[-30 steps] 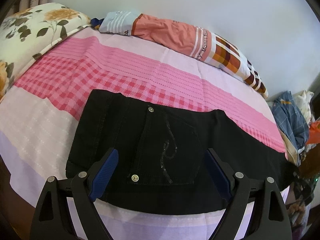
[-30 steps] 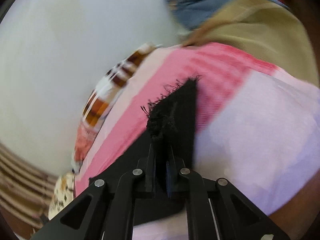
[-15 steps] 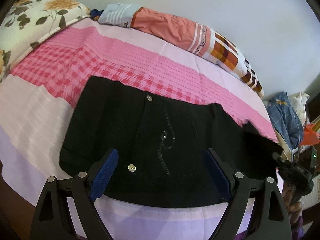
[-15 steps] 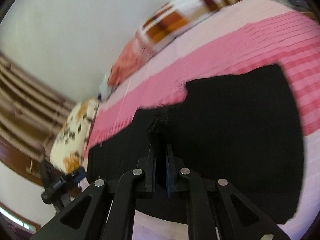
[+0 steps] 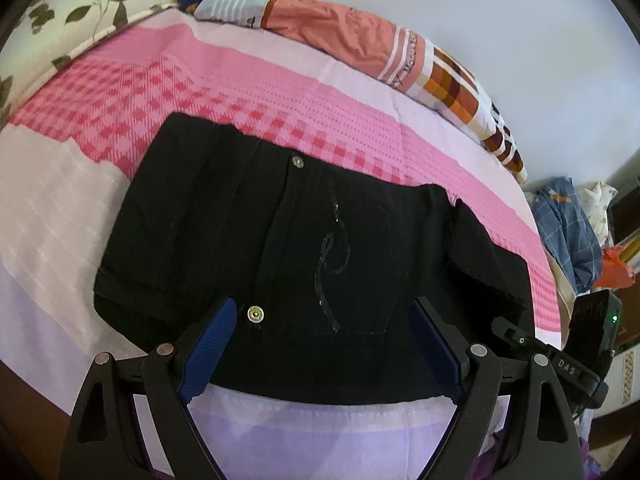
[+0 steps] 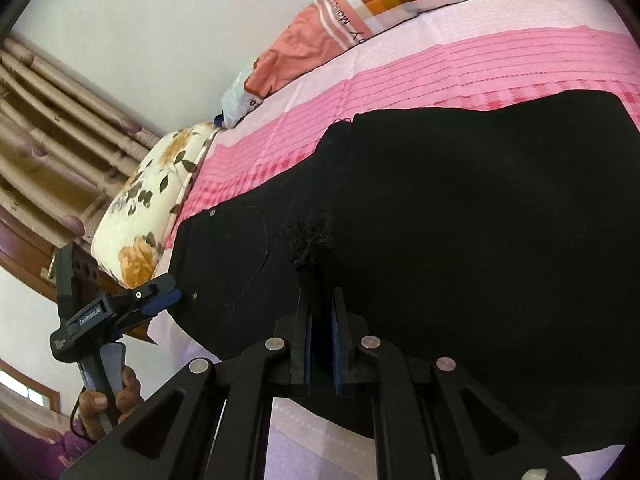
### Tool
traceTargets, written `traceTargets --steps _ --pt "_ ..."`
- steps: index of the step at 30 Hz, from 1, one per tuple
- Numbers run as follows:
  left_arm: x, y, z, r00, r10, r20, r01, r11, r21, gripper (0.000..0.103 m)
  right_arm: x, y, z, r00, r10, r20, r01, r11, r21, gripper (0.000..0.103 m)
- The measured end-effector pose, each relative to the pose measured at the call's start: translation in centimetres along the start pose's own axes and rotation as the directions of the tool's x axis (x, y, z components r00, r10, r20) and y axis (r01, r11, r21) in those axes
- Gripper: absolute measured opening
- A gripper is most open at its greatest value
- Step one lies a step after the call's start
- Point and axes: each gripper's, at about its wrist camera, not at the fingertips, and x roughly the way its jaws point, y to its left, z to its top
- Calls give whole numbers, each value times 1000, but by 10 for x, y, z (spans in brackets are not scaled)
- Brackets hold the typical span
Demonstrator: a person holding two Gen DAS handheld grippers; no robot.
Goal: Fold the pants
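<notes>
Left wrist view: black pants [image 5: 280, 248] spread flat on the pink-and-lilac bedsheet [image 5: 280, 92], waistband end at the near edge, sequinned pocket facing up. Left gripper [image 5: 320, 344] poised just short of that near edge, blue pads [image 5: 208, 344] spread wide, nothing between them; probably waiting there to steady or take the waistband once the fold arrives. Off to the pants' right, frayed hem corner [image 5: 456, 208] lifted and doubled back over the leg.

Right wrist view: right gripper [image 6: 320, 320] pressed together on that frayed hem [image 6: 310, 240], a tuft of loose threads sticking out beyond the tips. Leg end held up and carried toward the waistband, seemingly to lay one half over the other lengthwise. Gripper angled low across the pants, pointing toward the floral pillow [image 6: 140, 208] beyond the waistband. Other tool visible past the waistband corner, gripped from below by a bare hand [image 6: 108, 404], handle tilted up toward the cloth.

Fold judged under way, not yet laid down.
</notes>
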Motion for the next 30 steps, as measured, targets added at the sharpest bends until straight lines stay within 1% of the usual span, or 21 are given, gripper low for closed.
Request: traceTargets --steps 6,20,30 --pt "0 -2 -2 1000 -2 -2 2 1000 9 87 9 8 -8 999 -37 -34 35 997 -72 10" --pt "5 -2 -3 1000 3 -23 -2 1000 10 87 8 20 -16 997 -52 -58 44 989 -142 10" --pt "10 -1 -6 999 7 -41 -6 1000 10 87 11 29 -23 993 -78 -85 59 977 -203 10"
